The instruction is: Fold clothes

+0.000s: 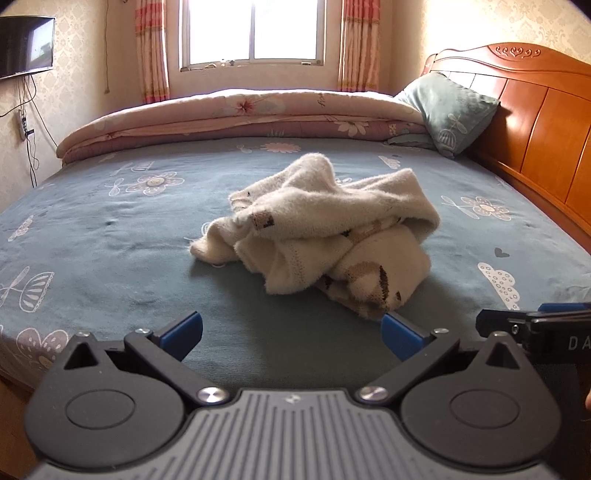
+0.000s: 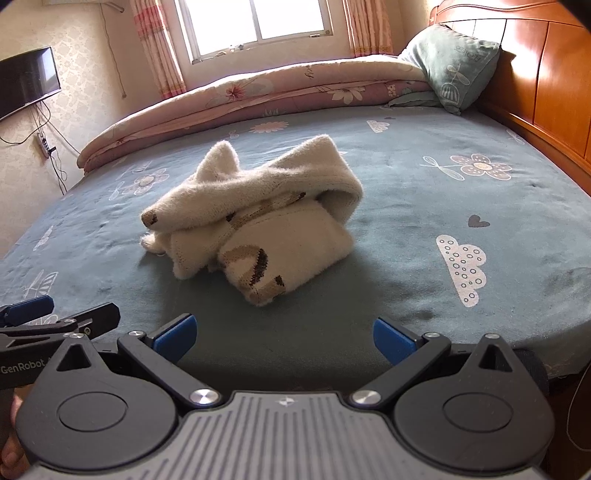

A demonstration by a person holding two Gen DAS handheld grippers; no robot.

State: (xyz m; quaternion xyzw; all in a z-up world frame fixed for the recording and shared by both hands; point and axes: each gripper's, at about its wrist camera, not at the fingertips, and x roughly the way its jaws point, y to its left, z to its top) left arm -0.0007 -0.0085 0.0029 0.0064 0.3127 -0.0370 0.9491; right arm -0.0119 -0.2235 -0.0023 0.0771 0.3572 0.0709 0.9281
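Left wrist | cream garment (image 1: pixel 325 232) crumpled, no clear axis | claws apart

A crumpled garment (image 1: pixel 325 229) lies near the middle of the bed (image 1: pixel 110 229), well apart from everything else on it. Behind it a rolled quilt (image 1: pixel 236 118) runs along the far edge under the window (image 1: pixel 253 31), with a pillow (image 1: pixel 448 110) at its right end leaning against the headboard (image 1: pixel 535 122). Both grippers, the left gripper (image 1: pixel 291 332) and the right gripper (image 2: pixel 284 338), hang side by side at the near edge, the garment before them.
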